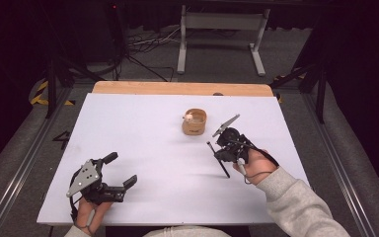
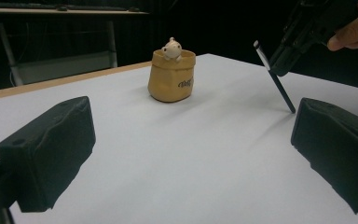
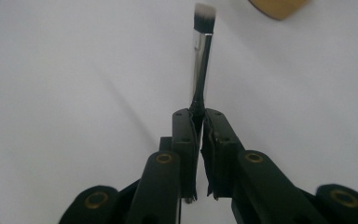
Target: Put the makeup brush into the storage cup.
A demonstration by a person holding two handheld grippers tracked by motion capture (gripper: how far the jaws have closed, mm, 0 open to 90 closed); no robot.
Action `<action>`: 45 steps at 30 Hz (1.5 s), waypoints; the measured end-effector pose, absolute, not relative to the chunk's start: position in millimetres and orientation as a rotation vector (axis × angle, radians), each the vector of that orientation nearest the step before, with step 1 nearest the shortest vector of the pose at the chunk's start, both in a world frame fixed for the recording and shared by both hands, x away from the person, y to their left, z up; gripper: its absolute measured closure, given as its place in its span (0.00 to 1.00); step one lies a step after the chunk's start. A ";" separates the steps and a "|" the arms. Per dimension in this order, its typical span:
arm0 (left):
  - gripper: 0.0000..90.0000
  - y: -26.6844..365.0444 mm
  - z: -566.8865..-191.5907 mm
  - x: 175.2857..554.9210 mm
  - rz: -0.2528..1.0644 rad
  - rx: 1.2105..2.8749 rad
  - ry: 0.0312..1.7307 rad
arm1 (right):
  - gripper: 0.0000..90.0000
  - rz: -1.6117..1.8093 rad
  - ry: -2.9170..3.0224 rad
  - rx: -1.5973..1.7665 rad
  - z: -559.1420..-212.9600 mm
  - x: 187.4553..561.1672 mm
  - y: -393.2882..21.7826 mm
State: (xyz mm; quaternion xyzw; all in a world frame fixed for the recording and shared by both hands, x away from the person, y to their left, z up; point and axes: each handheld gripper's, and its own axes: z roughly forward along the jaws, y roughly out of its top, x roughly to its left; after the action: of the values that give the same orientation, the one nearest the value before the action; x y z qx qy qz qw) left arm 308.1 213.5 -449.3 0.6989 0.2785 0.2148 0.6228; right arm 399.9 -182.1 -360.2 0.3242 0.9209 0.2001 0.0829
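1. Right gripper (image 3: 199, 122) has its black jaws clamped tight on a slim black makeup brush with a silver ferrule and a white-tipped bristle head (image 3: 202, 60).
2. Brush sticks out past the jaw tips, bristle end farthest away; its handle end slants down toward the white table top (image 1: 143, 128).
3. Beyond the bristles stands a small tan sack-shaped pot with a pale figurine in it (image 1: 194, 122), near but apart.
4. Left gripper (image 1: 121, 170) sits well off to the side, jaws spread wide, holding nothing.
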 end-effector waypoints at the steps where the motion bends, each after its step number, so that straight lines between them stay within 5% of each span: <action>1: 0.00 213.3 -449.4 307.9 0.491 1.603 0.642 | 0.94 0.616 2.747 0.971 -358.9 398.9 -182.0; 45: 0.00 213.8 -449.4 308.1 0.492 1.610 0.636 | 0.94 0.954 2.569 0.880 -315.4 392.9 -181.3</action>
State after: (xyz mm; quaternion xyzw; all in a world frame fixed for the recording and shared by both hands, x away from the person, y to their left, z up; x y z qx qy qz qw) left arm 308.1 213.8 -449.4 0.7007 0.2767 0.2142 0.6218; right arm 392.9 -181.3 -315.4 0.3031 0.8849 0.3285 0.1312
